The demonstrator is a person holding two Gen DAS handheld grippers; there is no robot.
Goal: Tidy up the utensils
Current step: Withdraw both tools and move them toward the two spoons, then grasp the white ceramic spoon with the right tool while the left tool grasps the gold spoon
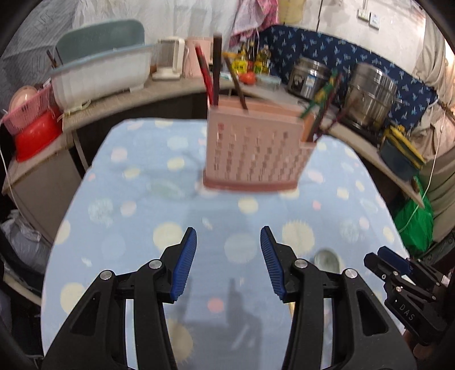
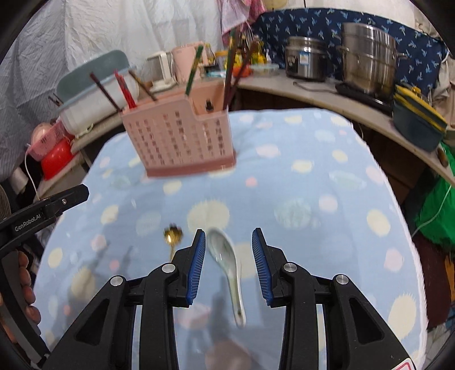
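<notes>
right wrist: spoon point(image 2: 227, 264) lies between spread fingers point(image 2: 197, 264).

The surface point(image 1: 136, 176) carries a pale blue cloth with pastel dots. Beyond it runs a curved counter point(image 1: 176, 85) holding two steel pots point(image 1: 369, 94), a white tub point(image 1: 102, 76) and bottles point(image 1: 253, 61). White sheeting point(image 2: 119, 31) and a navy patterned fabric point(image 2: 310, 22) cover the wall behind.

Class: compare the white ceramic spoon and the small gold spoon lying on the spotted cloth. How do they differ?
The white ceramic spoon is larger and pale; the gold spoon is smaller and shiny yellow. The white one lies between the right hand-held gripper's open fingers; the gold one lies outside them, to their left. Both lie on the cloth.
</notes>
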